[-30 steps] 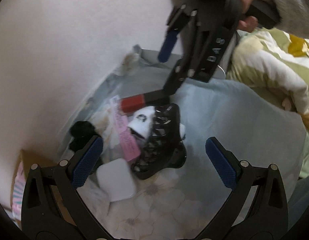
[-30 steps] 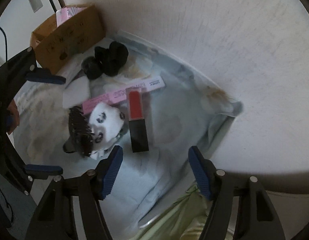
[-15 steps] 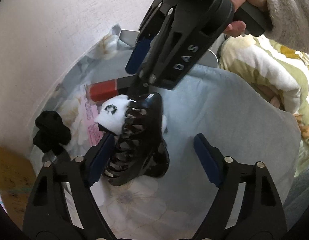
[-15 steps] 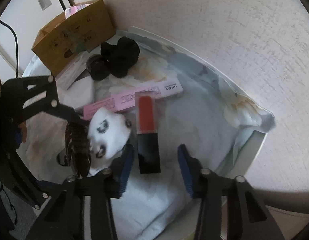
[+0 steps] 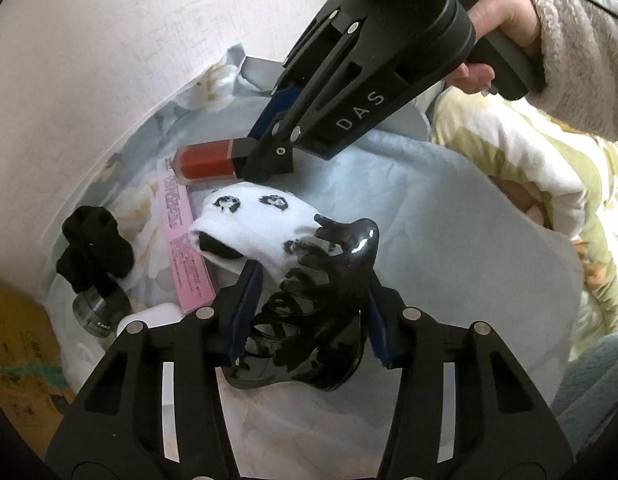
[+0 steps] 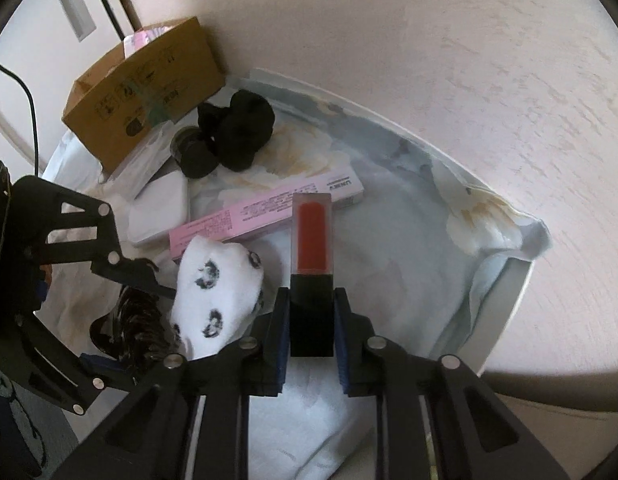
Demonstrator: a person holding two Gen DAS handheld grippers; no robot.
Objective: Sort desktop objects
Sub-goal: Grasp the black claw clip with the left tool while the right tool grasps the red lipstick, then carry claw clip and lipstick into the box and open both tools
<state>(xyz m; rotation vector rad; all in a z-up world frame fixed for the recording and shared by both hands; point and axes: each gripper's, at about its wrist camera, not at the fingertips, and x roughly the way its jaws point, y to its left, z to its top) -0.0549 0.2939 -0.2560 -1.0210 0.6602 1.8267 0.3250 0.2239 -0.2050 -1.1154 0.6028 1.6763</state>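
My left gripper [image 5: 309, 316] is shut on a glossy black hair claw clip [image 5: 321, 320], which lies against a white sock with black spots [image 5: 261, 224]. My right gripper [image 6: 311, 328] is shut on the black cap end of a red lip-gloss tube [image 6: 312, 240]; the tube [image 5: 207, 159] and right gripper [image 5: 269, 152] also show in the left wrist view. A pink carton [image 6: 265, 208] lies behind the sock. The sock [image 6: 217, 288] and clip [image 6: 137, 328] also show in the right wrist view.
A cardboard box [image 6: 145, 92] stands at the back left. Black fabric [image 6: 241, 132], a dark round jar [image 6: 189, 152] and a white flat case [image 6: 161, 212] lie near it. A pale cloth [image 6: 409, 240] covers the table; the wall is close behind. Bedding [image 5: 529, 184] lies right.
Both grippers moved in and closed: the left onto the hair claw clip, the right onto the lip-gloss tube's black cap.
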